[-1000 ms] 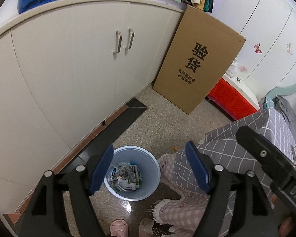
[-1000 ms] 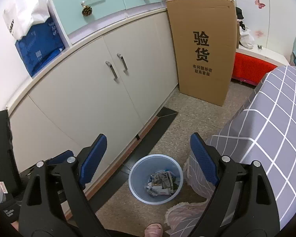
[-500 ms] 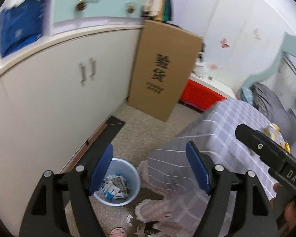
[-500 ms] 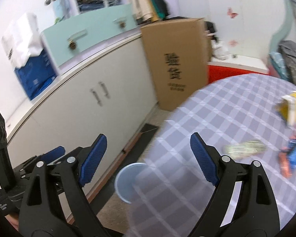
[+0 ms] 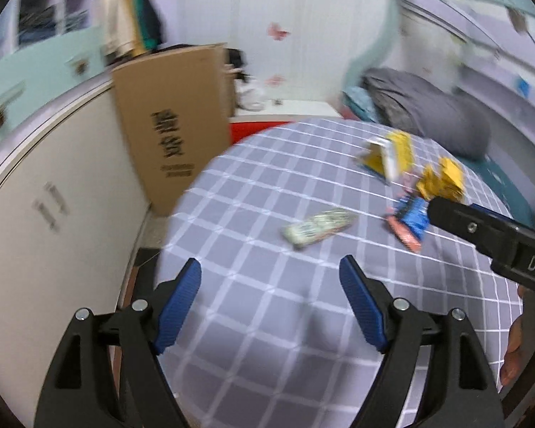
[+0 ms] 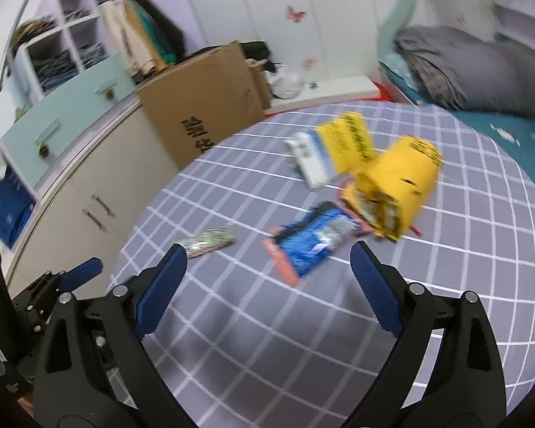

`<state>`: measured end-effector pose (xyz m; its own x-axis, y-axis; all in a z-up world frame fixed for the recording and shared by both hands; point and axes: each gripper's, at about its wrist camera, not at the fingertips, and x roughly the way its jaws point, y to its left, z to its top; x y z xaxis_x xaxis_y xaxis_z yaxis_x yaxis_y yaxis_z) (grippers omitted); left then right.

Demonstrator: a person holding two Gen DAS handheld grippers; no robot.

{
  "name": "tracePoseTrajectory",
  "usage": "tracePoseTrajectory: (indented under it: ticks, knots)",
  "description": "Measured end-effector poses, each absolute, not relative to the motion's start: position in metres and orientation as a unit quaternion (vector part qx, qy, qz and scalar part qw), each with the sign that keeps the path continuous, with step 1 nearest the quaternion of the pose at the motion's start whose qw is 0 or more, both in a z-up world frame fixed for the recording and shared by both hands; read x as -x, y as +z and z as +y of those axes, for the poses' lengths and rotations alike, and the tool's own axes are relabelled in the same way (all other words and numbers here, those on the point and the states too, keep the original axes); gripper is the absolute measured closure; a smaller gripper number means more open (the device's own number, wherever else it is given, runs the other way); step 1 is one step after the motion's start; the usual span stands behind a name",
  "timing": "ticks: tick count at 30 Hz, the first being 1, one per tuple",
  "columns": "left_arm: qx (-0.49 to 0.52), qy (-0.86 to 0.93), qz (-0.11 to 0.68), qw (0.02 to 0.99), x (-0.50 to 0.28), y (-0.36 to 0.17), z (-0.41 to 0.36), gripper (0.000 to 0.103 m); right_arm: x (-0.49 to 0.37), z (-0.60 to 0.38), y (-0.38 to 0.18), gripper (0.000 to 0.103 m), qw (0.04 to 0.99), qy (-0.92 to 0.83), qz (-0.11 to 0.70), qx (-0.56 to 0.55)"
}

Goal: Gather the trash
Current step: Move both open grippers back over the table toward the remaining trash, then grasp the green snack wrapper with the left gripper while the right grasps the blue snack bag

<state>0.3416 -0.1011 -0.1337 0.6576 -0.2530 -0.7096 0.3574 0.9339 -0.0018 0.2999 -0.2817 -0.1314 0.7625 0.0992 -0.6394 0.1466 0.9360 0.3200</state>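
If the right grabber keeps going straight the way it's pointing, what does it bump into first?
Probably the blue wrapper on the checked tablecloth. It lies just ahead of the open, empty right gripper, roughly between its jaws. The picture is blurred, so depth is uncertain.

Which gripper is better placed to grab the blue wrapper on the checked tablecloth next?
Probably the right gripper. Its jaws, just opening wider, stand empty with the blue wrapper lying just ahead between them. From the left gripper, also empty, the wrapper sits far off to the side.
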Motion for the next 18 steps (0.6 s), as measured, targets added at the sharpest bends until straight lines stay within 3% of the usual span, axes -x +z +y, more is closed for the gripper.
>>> tracePoseTrajectory:
  ticks: [8,18]
  knots:
    - [-0.172,-0.194,0.399,0.88,-0.373,-0.161,-0.153,0.025,-0.31,-0.307,-0.15,0.011,0.899,-0.032,0.375,-0.226]
    - [-0.174,-0.206,0.411,0.871,-0.402,-0.172,-0.166,0.027,-0.335,-0.305,-0.162,0.01,0.891,-0.042,0.394,-0.221]
